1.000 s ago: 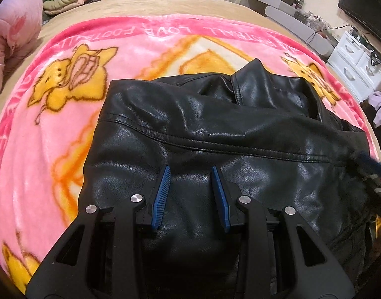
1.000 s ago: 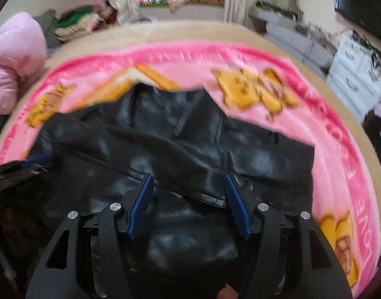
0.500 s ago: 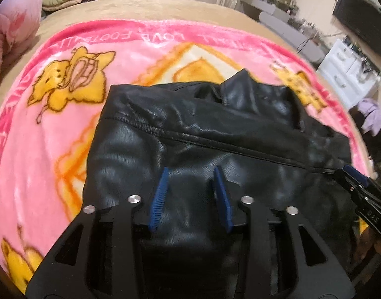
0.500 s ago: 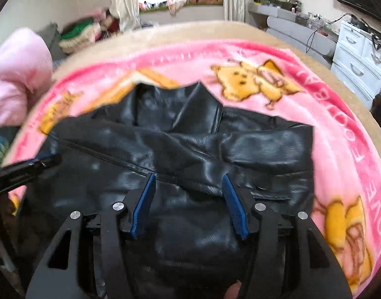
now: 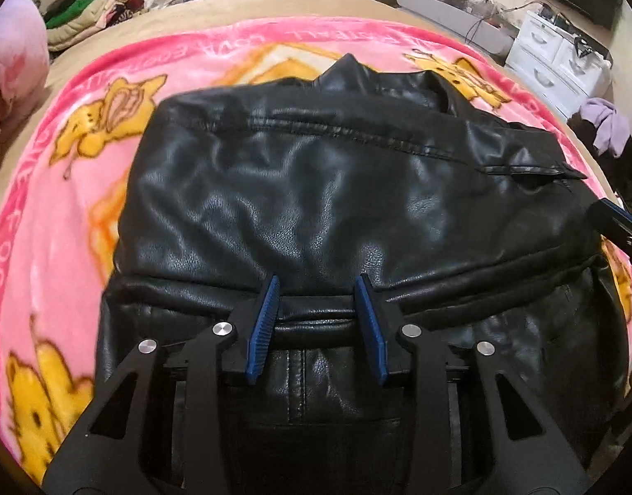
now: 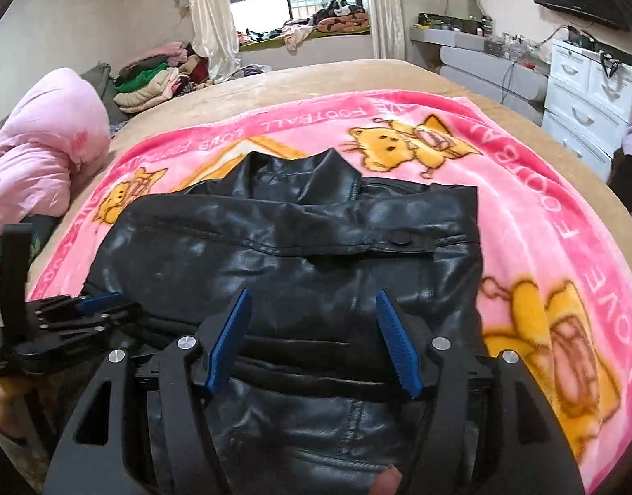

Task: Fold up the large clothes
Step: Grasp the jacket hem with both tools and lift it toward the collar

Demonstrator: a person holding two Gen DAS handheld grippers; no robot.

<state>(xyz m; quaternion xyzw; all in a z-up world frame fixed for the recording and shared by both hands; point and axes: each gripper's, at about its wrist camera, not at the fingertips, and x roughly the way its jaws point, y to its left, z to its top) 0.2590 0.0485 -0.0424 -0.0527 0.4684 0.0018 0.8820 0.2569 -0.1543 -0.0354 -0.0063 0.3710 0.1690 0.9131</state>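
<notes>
A black leather jacket [image 5: 336, 189] lies folded on a pink cartoon blanket [image 5: 60, 189], collar at the far side. It also shows in the right wrist view [image 6: 299, 255]. My left gripper [image 5: 319, 284] is open, its blue pads over the jacket's near folded edge, holding nothing. My right gripper [image 6: 313, 297] is open wide above the jacket's near right part, empty. The left gripper also shows at the left edge of the right wrist view [image 6: 88, 309]. The right gripper's tip shows at the right edge of the left wrist view [image 5: 617, 222].
The blanket [image 6: 543, 222] covers a tan bed [image 6: 316, 74]. A pink duvet [image 6: 39, 156] lies at the left. Piled clothes [image 6: 150, 78] sit at the far left. White drawers [image 6: 584, 95] and a dark pile with purple cloth [image 5: 609, 132] stand at the right.
Both grippers have pulled back toward the jacket's near edge and risen; more of the room shows. The jacket's near part now lies folded over itself. Both stay open.
</notes>
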